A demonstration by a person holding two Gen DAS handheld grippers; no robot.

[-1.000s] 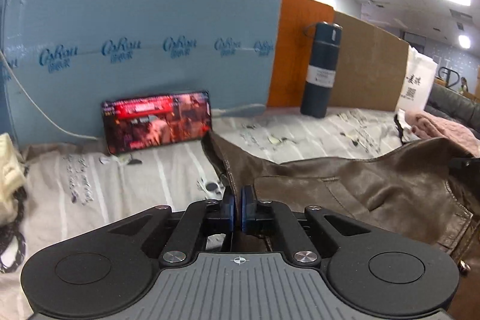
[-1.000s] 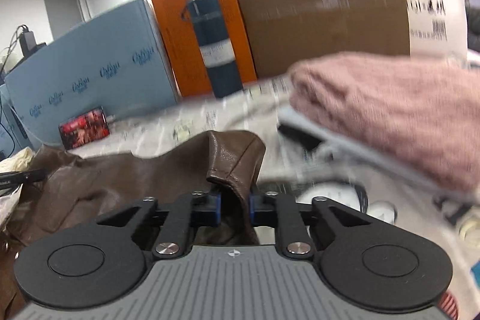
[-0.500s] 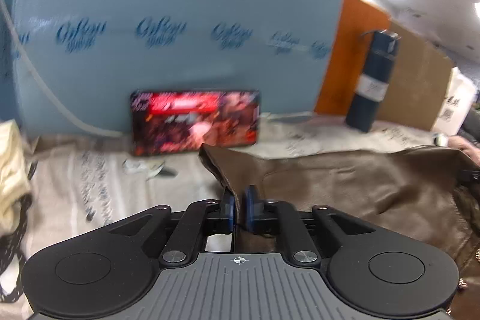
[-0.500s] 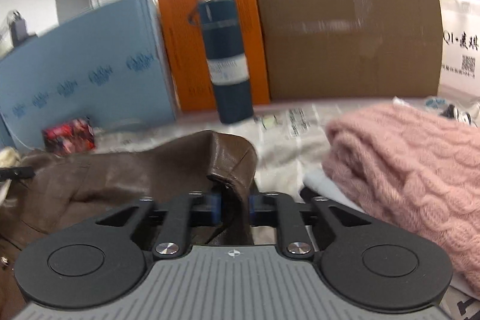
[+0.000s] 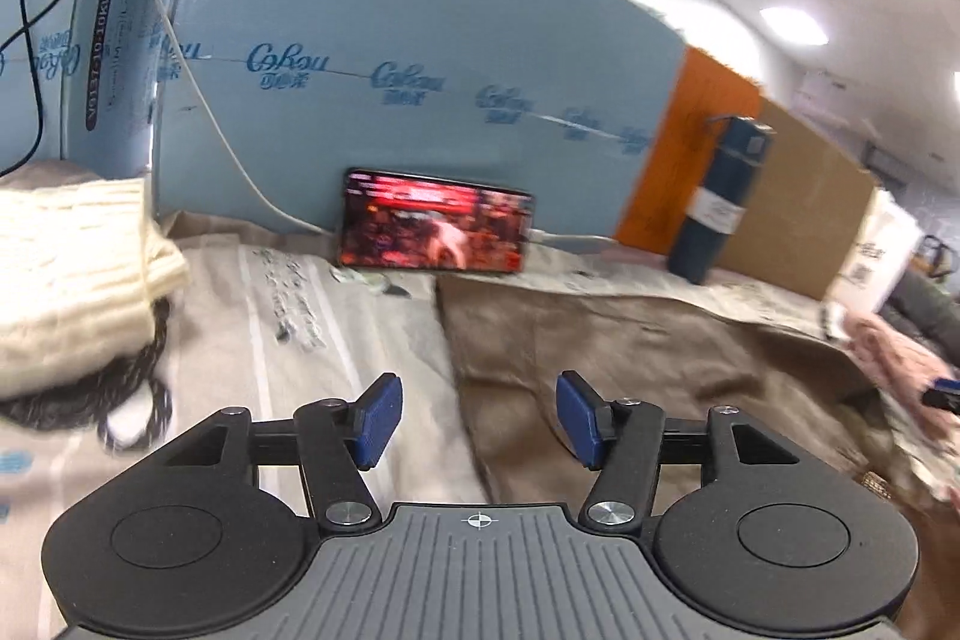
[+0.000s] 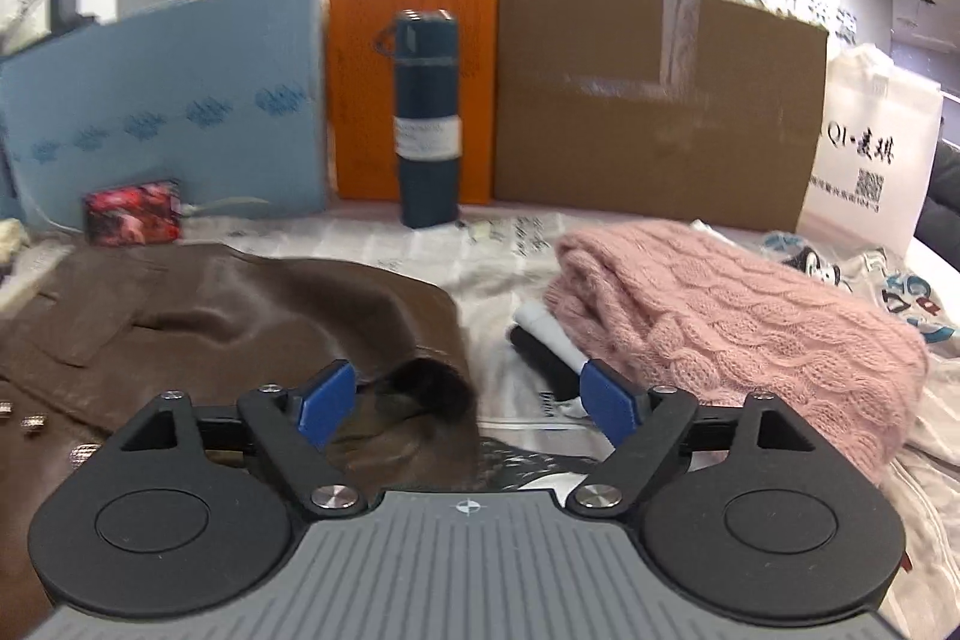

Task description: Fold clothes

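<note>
Right wrist only: pink sweater (image 6: pixel 732 304) fully visible.

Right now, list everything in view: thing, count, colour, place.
jacket: 1, brown, spread flat, centre-left
sweater: 1, pink, folded, right
knit: 1, cream, far left
phone: 1, screen lit red, leaning on blue board
blue board: 1, back left
orange board: 1, behind flask
flask: 1, dark blue, upright at back
carton: 1, brown, back right
bag: 1, white, far right
left gripper: blue pads, jaws opening, nothing pinched
right gripper: blue pads, jaws opening, nothing pinched
</note>
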